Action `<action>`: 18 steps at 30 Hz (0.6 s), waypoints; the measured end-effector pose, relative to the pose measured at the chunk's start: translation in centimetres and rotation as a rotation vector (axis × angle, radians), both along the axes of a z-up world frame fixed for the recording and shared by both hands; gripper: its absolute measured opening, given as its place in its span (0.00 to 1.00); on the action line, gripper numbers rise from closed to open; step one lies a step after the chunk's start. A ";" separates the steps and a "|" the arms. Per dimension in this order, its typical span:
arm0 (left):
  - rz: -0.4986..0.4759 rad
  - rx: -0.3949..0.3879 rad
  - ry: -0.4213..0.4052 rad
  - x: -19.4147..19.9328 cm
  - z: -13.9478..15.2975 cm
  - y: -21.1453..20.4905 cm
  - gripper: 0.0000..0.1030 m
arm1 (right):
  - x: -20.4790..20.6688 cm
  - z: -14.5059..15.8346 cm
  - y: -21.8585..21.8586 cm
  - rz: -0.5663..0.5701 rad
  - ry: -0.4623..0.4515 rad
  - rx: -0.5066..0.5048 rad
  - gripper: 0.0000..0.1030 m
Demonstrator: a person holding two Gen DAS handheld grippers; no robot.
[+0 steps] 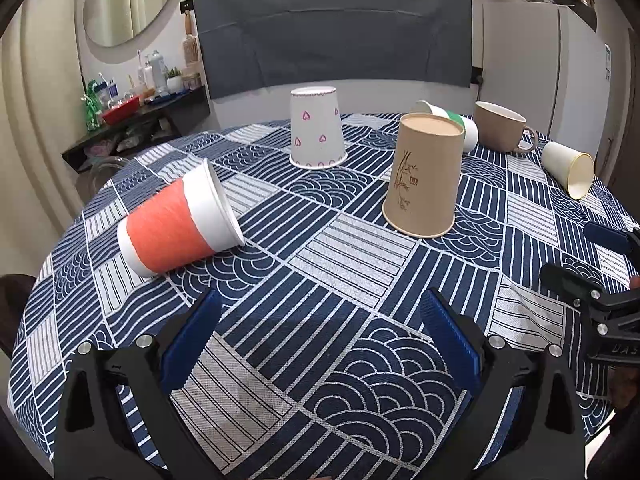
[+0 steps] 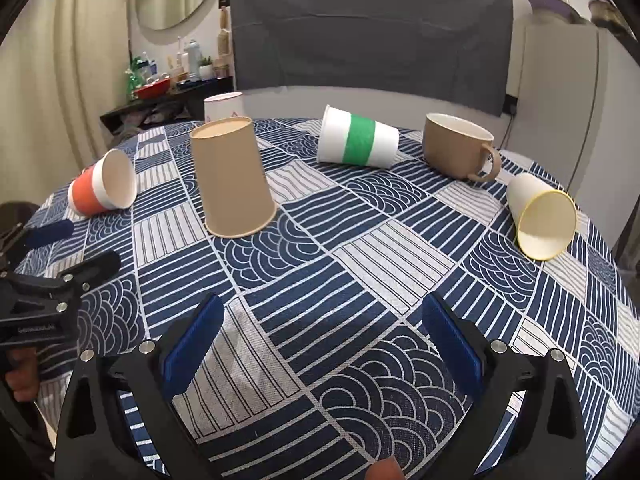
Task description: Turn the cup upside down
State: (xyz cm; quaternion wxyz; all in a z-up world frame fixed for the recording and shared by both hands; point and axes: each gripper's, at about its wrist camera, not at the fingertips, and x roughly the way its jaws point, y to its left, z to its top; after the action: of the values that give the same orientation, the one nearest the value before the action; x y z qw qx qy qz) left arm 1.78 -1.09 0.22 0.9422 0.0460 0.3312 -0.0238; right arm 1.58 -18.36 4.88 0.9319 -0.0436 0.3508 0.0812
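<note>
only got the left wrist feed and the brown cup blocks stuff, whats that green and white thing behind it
Observer: A paper cup with a green band, lying on its side, clear of the brown paper cup.
Operator: which way does its mouth point
Observer: Toward the orange-banded cup; the narrow base points at the tan mug.
Operator: is the mug touching it
Observer: No, a strip of tablecloth shows between them.
Operator: is the brown cup plain on the far side
Observer: Yes, the right wrist view shows no drawing on that face.
</note>
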 end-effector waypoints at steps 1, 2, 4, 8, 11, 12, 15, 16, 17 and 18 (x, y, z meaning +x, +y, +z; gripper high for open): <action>-0.008 0.001 0.002 0.0 0.0 -0.1 0.94 | 0.0 0.0 0.0 -0.001 -0.003 -0.004 0.92; -0.007 0.008 0.009 0.0 -0.1 -0.2 0.94 | -0.1 0.0 0.0 -0.002 -0.005 -0.006 0.92; -0.002 0.018 0.010 0.0 -0.2 -0.3 0.94 | 0.0 0.0 -0.1 -0.011 -0.004 -0.001 0.92; 0.003 0.032 0.005 -0.2 -0.3 -0.4 0.94 | 0.2 -0.1 -0.6 -0.023 0.008 0.021 0.92; 0.000 0.038 0.008 -0.2 -0.3 -0.5 0.94 | 0.3 -0.1 -0.7 -0.019 0.014 0.028 0.92; 0.002 0.040 0.012 -0.1 -0.4 -0.5 0.94 | 0.3 -0.1 -0.7 -0.019 0.015 0.030 0.92; 0.007 0.035 0.018 0.0 -0.4 -0.3 0.94 | 0.2 -0.2 -0.7 -0.018 0.016 0.034 0.92; 0.010 0.033 0.019 0.0 -0.5 -0.3 0.94 | 0.2 -0.2 -0.7 -0.018 0.016 0.035 0.92; 0.015 0.030 0.021 0.0 -0.5 -0.2 0.94 | 0.2 -0.2 -0.7 -0.016 0.016 0.036 0.92; 0.019 0.025 0.024 0.1 -0.5 -0.1 0.94 | 0.3 -0.2 -0.7 -0.015 0.017 0.037 0.92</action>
State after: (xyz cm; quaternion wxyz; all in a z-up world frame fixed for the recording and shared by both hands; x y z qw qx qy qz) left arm 1.86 -1.18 -0.25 0.9377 0.0546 0.3431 -0.0113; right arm 1.83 -19.03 4.68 0.9301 -0.0232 0.3575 0.0808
